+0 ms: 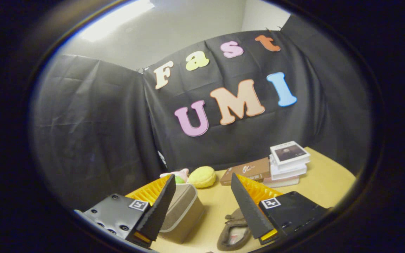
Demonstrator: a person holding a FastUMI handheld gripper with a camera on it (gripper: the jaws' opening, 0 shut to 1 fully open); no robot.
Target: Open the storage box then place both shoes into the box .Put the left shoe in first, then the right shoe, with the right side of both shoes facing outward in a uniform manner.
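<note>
The gripper (pixel 202 207) sat nearest the camera, its two fingers spread wide apart and closed on nothing, with bare table (pixel 323 184) showing in the gap between them. One fingertip (pixel 162 205) stood at about seven o'clock from the middle of the scene, the other at about five o'clock. Just behind the seven o'clock finger and partly hidden by it was the storage box (pixel 183 214), a beige fabric bin with a paler rim; whether it was open could not be told. Low in the gap, close against the five o'clock finger, lay a shoe (pixel 234 230), a soft brown slipper resting flat on the table, partly covered by that finger. Which shoe of the pair it was could not be told. Beyond the fingertips, at twelve o'clock from the box, sat a yellow plush toy (pixel 202 176) with a pink and green plush toy (pixel 177 175) just beside it at nine o'clock. Farther off, at about two o'clock from the fingers, a brown book (pixel 246 170) lay flat beside a stack of white books (pixel 288 163) near the black cloth wall (pixel 93 133).
</note>
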